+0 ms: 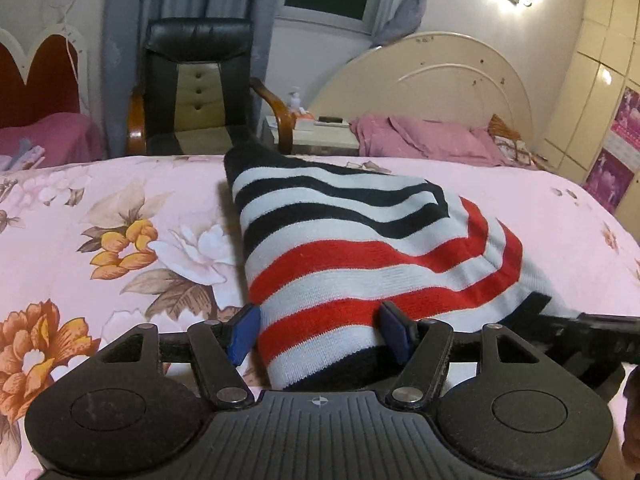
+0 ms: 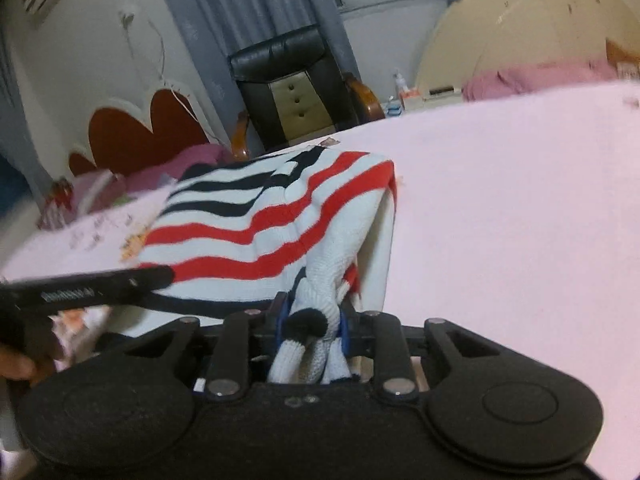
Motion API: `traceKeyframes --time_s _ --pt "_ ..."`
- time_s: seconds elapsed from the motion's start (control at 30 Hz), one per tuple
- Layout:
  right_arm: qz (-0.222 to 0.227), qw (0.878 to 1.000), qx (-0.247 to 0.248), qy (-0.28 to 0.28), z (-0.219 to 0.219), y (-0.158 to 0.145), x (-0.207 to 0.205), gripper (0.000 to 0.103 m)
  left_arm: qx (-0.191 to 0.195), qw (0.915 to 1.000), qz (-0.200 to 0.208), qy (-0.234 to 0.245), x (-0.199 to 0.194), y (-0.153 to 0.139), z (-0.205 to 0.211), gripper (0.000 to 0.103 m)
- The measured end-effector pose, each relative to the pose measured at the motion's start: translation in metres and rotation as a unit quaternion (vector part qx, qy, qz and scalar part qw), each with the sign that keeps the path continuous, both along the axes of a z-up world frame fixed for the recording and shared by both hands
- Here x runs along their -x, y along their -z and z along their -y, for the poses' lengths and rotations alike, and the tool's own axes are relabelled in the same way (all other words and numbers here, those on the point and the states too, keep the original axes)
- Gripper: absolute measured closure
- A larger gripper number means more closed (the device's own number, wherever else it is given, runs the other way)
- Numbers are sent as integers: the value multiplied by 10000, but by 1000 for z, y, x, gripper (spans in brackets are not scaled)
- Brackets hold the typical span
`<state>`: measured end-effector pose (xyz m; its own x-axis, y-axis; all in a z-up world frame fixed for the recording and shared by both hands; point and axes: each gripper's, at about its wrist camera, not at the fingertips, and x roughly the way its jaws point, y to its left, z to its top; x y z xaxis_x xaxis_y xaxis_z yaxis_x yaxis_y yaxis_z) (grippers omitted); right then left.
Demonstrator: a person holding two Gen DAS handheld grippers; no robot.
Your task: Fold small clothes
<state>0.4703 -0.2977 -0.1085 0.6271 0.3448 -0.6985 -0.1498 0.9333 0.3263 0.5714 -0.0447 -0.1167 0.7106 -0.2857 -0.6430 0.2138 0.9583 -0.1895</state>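
A small striped knit garment point(image 1: 352, 248), white with black and red stripes, lies lengthwise on the pink floral bed cover point(image 1: 100, 240). My left gripper point(image 1: 320, 332) is open, its blue pads point(image 1: 244, 332) either side of the garment's near end, which lies between them. My right gripper point(image 2: 310, 326) is shut on a bunched edge of the same garment point(image 2: 260, 216) and holds that part lifted off the bed. The left gripper's body point(image 2: 92, 288) shows at the left of the right wrist view.
A black and cream armchair point(image 1: 196, 88) stands beyond the bed's far edge. A nightstand point(image 1: 320, 132) with a bottle and a cream headboard point(image 1: 440, 80) with pink pillows point(image 1: 420, 140) are at the back right. The bed cover point(image 2: 520, 200) stretches right of the garment.
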Motion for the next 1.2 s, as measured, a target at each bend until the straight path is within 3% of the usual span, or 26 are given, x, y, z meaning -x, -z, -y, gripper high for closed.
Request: traceKeyframes --time_s 0.1,0.17,0.3,0.37,0.4,0.43,0.5,0.6,0.73,0.87,1.07,1.2 --pt "-29 9982 -576 172 15 -6 -4 74 189 9998 -43 -4 -3 -6 -10 38" --pt "2 9950 -906 431 30 -8 -11 66 278 9995 129 -83 -1 -12 -16 38" --pt "-194 9863 -1407 841 52 1 -46 66 328 9993 10 -188 -14 -8 -22 38" --pt "-317 9852 -1462 837 49 8 -67 70 269 9995 -76 -120 -21 -3 -19 38" --pt "-331 9858 -1452 771 46 10 -76 78 202 9997 -122 -77 -24 0 -17 38" --pt "-180 9891 -1273 715 43 7 -78 92 133 9998 -156 -35 -26 1 -15 38" --pt "380 9971 -521 408 25 -3 -77 93 73 9997 -221 -12 -30 4 -12 38" --pt "120 9992 345 166 11 14 -80 93 -10 9997 -213 70 -32 8 -6 36" --pt "123 9990 359 237 12 3 -71 88 48 9999 -135 10 -23 1 -12 34" --pt "656 9976 224 15 14 -31 -32 89 -126 9989 334 304 17 -20 -7 34" --pt "1047 9847 909 -1058 -10 -45 31 97 -342 9975 348 507 56 -10 2 34" --pt "731 9802 1427 -1161 -14 -29 41 102 -417 9975 272 506 64 -4 0 34"
